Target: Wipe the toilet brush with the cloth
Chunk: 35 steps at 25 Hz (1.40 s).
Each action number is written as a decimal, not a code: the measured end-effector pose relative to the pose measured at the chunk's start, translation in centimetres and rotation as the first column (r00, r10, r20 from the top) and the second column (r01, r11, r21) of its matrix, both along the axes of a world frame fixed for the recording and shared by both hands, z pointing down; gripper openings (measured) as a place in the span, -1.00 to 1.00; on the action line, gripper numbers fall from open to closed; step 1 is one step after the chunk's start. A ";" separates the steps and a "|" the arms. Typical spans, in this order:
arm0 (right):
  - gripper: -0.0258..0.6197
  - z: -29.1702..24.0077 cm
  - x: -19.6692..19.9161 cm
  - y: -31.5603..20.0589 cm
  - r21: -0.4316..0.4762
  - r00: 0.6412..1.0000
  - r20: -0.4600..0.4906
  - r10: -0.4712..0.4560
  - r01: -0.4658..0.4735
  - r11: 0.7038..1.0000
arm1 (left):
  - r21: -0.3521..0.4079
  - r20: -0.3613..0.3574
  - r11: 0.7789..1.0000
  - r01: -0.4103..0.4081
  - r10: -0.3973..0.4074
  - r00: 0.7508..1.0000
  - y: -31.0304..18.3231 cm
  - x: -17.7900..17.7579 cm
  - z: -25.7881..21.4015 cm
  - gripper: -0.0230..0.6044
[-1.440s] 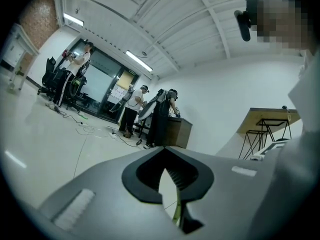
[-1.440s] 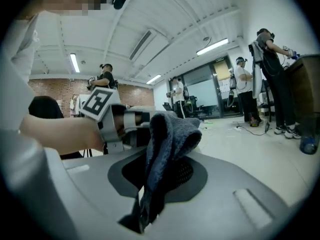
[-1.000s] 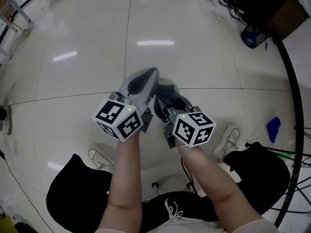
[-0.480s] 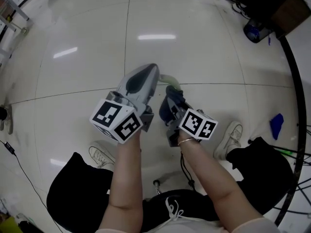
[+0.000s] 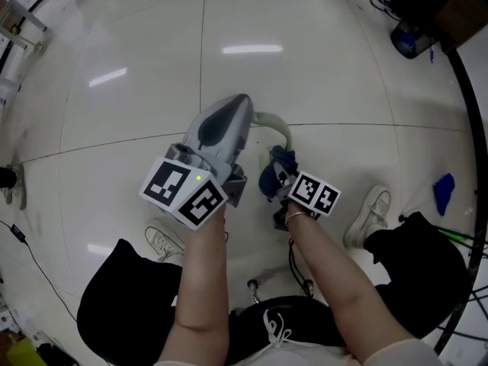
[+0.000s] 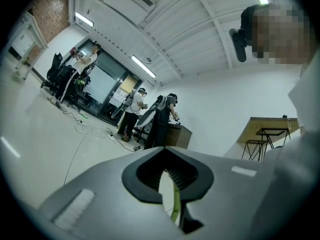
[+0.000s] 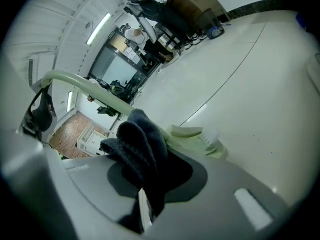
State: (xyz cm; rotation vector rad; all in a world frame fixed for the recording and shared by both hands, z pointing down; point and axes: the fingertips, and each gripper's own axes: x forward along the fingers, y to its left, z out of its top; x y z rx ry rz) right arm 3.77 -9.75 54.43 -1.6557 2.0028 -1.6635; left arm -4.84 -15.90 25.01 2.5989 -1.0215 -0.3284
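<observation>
The toilet brush is pale green; its curved handle (image 5: 273,124) shows between my two grippers in the head view. In the left gripper view, a thin strip of green handle (image 6: 176,204) sits between the nearly closed jaws of my left gripper (image 6: 167,184). That gripper (image 5: 241,109) points away from me. My right gripper (image 7: 142,199) is shut on a dark blue cloth (image 7: 142,144), which is bunched against the handle (image 7: 95,91). Just past the cloth lies the brush head (image 7: 207,139) with white bristles. Seen from the head, the cloth (image 5: 274,175) hides the right jaws.
A glossy white tiled floor (image 5: 137,90) lies below. The person's shoes (image 5: 370,216) (image 5: 164,242) stand close under the grippers. A blue object (image 5: 444,191) lies at the right beside a black curved bar (image 5: 473,166). Dark equipment (image 5: 415,40) and cables are at the top right. People (image 6: 132,111) stand by distant desks.
My right gripper has carried the cloth down along the brush, towards me, and more of the green handle now shows. The left gripper has hardly moved.
</observation>
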 end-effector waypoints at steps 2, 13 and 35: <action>-0.72 0.6 0.1 0.1 0.003 1.000 0.010 -0.017 0.017 1.000 | -0.003 -0.005 1.000 0.000 -0.001 1.000 0.0 0.1 0.0 -0.91; -0.72 -8.1 0.5 2.3 0.194 0.924 -0.314 -0.220 0.289 0.937 | 0.018 0.033 0.992 0.129 -0.129 0.991 0.8 -1.6 -0.2 -0.91; -0.73 -25.5 10.3 4.0 0.511 0.796 -0.603 0.049 0.339 0.790 | 0.100 0.258 0.951 0.291 -0.308 0.916 11.5 -2.0 -1.1 -0.91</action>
